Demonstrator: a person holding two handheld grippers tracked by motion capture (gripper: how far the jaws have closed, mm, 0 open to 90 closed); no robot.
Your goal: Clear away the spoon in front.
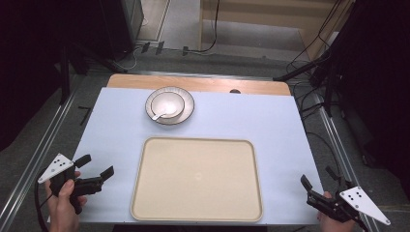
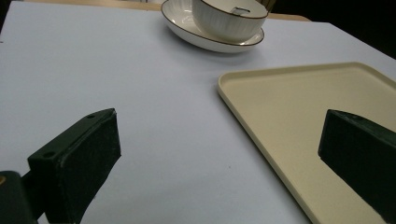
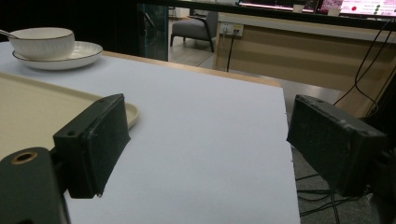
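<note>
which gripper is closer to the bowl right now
Left. The left gripper sits off the tray's near left corner, nearer the bowl; the right gripper is farther, at the near right edge.

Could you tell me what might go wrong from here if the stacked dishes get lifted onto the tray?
1. The bowl sits loose on the plate; lifting the plate alone could let it slide.
2. The spoon leans over the bowl's rim and might tip out.
3. Both the left gripper and right gripper are open at the near corners, so any reach crosses the tray, whose raised rim could catch the fingers.
</note>
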